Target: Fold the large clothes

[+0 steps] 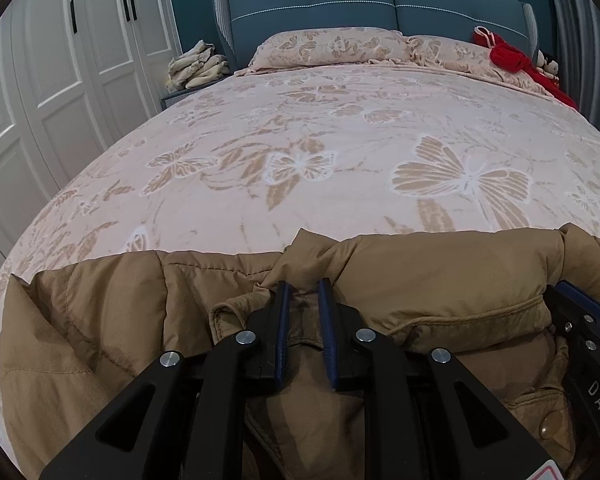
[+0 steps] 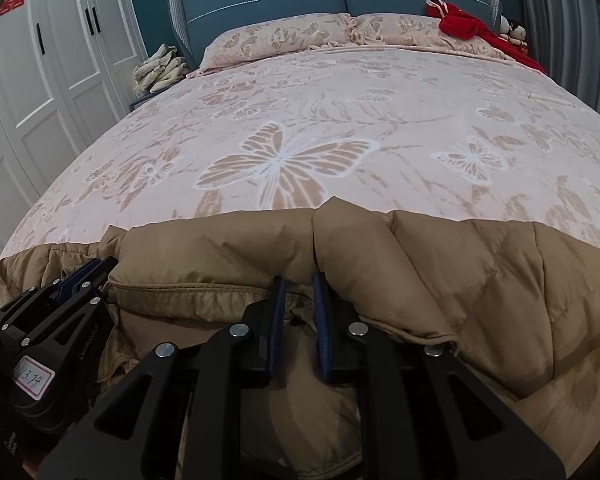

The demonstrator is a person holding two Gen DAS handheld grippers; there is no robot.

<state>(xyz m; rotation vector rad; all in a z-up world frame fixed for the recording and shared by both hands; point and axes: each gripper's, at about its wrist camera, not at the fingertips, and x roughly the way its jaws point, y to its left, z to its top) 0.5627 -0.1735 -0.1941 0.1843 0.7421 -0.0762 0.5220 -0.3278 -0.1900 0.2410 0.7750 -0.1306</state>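
Note:
A tan padded jacket point(image 1: 440, 276) lies across the near end of the bed; it also fills the bottom of the right wrist view point(image 2: 220, 252). My left gripper point(image 1: 305, 292) is shut on a fold of the jacket's edge, fabric pinched between its blue pads. My right gripper point(image 2: 298, 284) is shut on another fold of the same edge. Each gripper shows in the other's view: the right one at the far right point(image 1: 580, 308), the left one at the lower left point(image 2: 76, 280). The jacket's lower part is hidden under the grippers.
The bed point(image 1: 300, 140) has a pink butterfly-patterned cover, with pillows point(image 1: 328, 46) at a blue headboard. Red cloth point(image 1: 512, 60) and a doll lie at the far right corner. A nightstand with a pile of beige cloth point(image 1: 196, 66) and white wardrobes point(image 1: 60, 80) stand left.

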